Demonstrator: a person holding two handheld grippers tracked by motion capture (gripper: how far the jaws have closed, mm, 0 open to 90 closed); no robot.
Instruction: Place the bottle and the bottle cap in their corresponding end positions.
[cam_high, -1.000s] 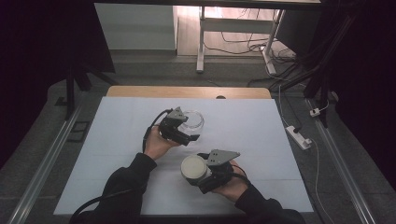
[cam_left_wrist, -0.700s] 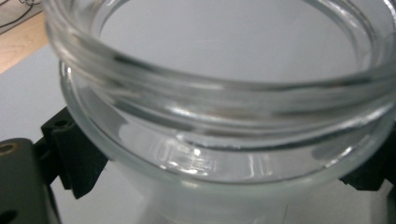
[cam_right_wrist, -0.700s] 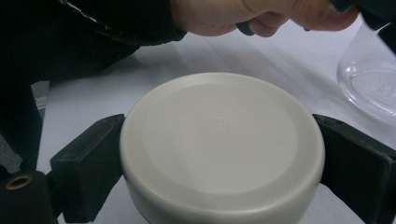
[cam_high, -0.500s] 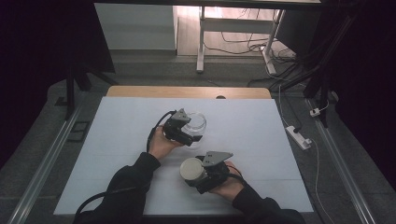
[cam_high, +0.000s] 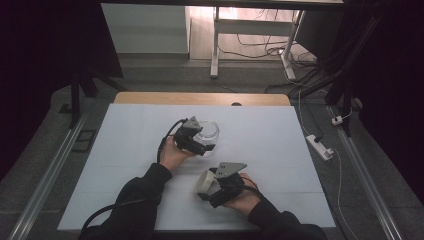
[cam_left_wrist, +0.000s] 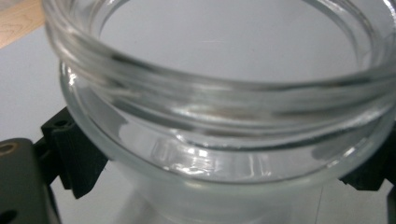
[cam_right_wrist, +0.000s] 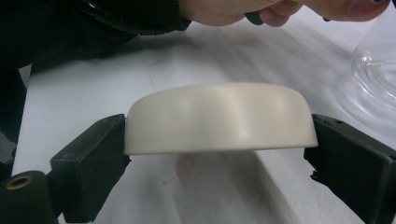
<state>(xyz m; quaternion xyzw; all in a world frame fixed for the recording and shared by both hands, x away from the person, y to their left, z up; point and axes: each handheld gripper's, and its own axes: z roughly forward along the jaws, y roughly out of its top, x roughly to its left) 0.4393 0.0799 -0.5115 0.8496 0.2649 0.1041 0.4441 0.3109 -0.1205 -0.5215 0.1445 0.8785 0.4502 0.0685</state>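
A clear glass jar (cam_high: 210, 131) is at the middle of the white table (cam_high: 280, 145), and my left gripper (cam_high: 202, 142) is shut on it. In the left gripper view the jar's open mouth and thick threaded rim (cam_left_wrist: 219, 93) loom close, with one black finger (cam_left_wrist: 70, 154) pressed on each side of the neck. My right gripper (cam_high: 207, 187) sits nearer the person, shut on a cream round lid (cam_high: 204, 181) that is turned partly on edge. In the right gripper view the lid (cam_right_wrist: 219, 119) spans the jaws above the table, and the jar (cam_right_wrist: 378, 65) stands at the far right.
A strip of bare wooden tabletop (cam_high: 200, 98) shows behind the white sheet. On the floor to the right lies a power strip (cam_high: 320, 146) with cables. The hand holding the left gripper (cam_right_wrist: 243, 9) reaches across the top of the right gripper view.
The right hand has rolled, so the lid now shows tilted on edge instead of flat-on, and has shifted slightly left. The left gripper and jar have barely moved.
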